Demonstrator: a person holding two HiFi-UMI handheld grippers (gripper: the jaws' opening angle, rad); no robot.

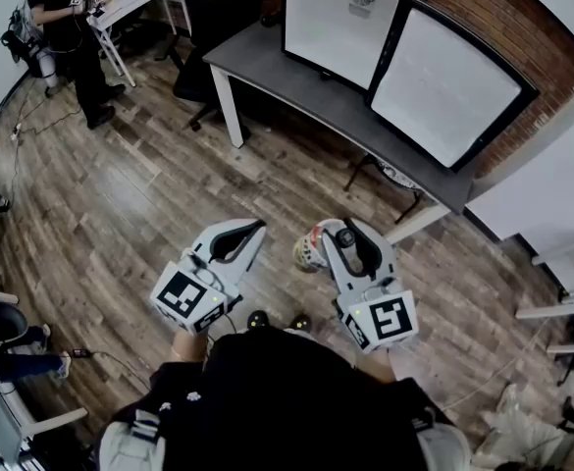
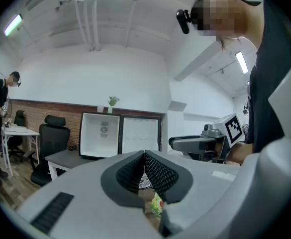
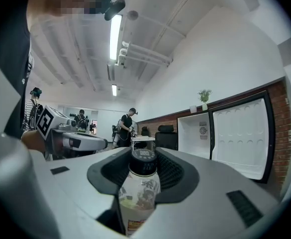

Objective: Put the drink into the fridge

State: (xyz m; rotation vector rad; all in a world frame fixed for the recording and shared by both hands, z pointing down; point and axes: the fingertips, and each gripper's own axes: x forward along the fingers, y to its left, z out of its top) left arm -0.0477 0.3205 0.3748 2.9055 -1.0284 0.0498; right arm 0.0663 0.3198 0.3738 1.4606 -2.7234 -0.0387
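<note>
While you hold both grippers level and side by side in front of your chest, the left gripper (image 1: 258, 229) carries nothing, and its ribbed black pads (image 2: 157, 173) meet at their tips. Just beside it, the right gripper (image 1: 350, 241) is clamped on the drink (image 3: 138, 188), a pale bottle standing upright between the pads with its dark cap rising just above them. Print covers the cap and a label wraps the body, but neither can be read. Black-and-white square markers sit on the cube (image 1: 386, 320) at the back of the right gripper, and the left one has the same. Beyond your grippers lies wooden floor (image 1: 120, 204), then a grey desk (image 1: 296, 86) against a brick wall (image 1: 522, 18). On that desk sits the fridge (image 1: 336, 18), its white inside facing you and its door (image 1: 443, 86) swung open to the right. A round sticker inside it is too small to read. A little plant (image 2: 113, 101) stands on top. Left of the desk is a black office chair (image 1: 218, 8). Farther off, another person (image 1: 66, 27) stands at a white table (image 1: 134, 3).
</note>
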